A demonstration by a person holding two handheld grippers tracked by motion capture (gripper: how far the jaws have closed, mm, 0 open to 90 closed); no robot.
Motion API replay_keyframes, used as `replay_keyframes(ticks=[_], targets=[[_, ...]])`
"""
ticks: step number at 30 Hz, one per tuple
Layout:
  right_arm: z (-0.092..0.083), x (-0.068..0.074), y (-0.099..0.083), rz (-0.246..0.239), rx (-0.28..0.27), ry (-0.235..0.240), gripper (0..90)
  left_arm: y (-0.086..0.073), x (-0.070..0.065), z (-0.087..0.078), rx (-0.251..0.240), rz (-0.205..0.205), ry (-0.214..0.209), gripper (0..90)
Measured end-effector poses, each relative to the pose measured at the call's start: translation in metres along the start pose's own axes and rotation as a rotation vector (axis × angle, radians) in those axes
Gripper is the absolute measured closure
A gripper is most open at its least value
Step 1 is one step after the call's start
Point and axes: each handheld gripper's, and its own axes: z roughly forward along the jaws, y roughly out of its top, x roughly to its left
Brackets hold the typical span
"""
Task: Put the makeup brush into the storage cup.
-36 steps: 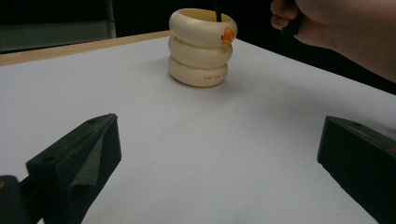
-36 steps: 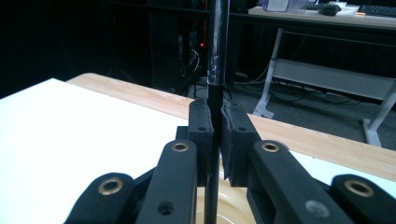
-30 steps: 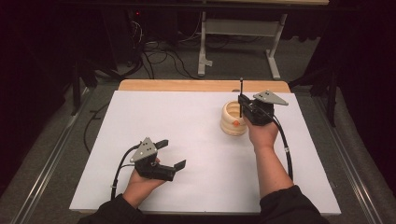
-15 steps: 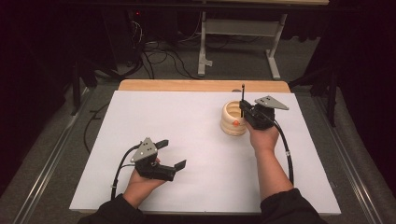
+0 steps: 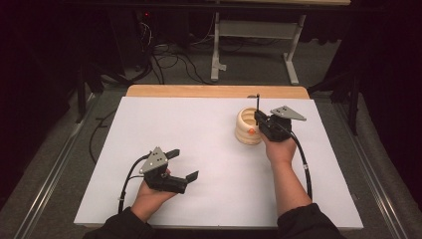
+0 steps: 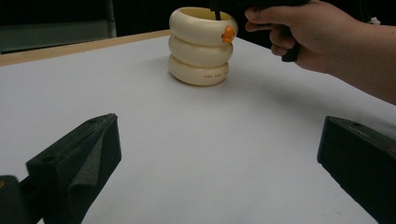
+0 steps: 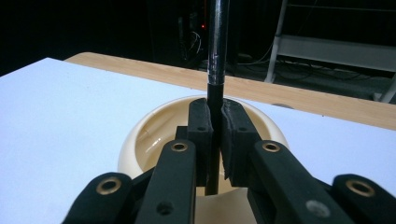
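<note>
- Left gripper point(image 5: 183, 165) rests low on the white desk point(image 5: 209, 149), jaws spread wide, nothing between them.
- Cream ringed holder point(image 5: 247, 127) stands right of centre; probably light and smooth, likely to tip.
- Right gripper point(image 7: 215, 140) pinches a thin black rod point(image 7: 217, 46) upright over the holder's mouth; stiff, slick, best gripped mid-shaft.

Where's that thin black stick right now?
In the high view the stick stands upright at the table's right rear, pinched by the right gripper, its lower end inside the cream ringed holder.
</note>
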Motion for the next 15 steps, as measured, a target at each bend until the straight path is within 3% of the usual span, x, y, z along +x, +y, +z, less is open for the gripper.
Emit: replay_keyframes(ticks=[2, 7, 15], targets=[[-0.0007, 0.0003, 0.0019, -0.009, -0.009, -0.001, 84.5, 0.0001, -0.0001, -0.0001, -0.001, 0.001, 0.001, 0.1], [-0.0024, -0.0012, 0.0045, 0.003, -0.012, 0.011, 69.0, 0.0001, 0.0002, -0.0002, -0.002, -0.001, 0.002, 0.1], [-0.0056, -0.0017, 0.0054, -0.001, -0.006, 0.023, 67.2, 0.0003, 0.0000, -0.0001, -0.003, -0.001, 0.002, 0.1]])
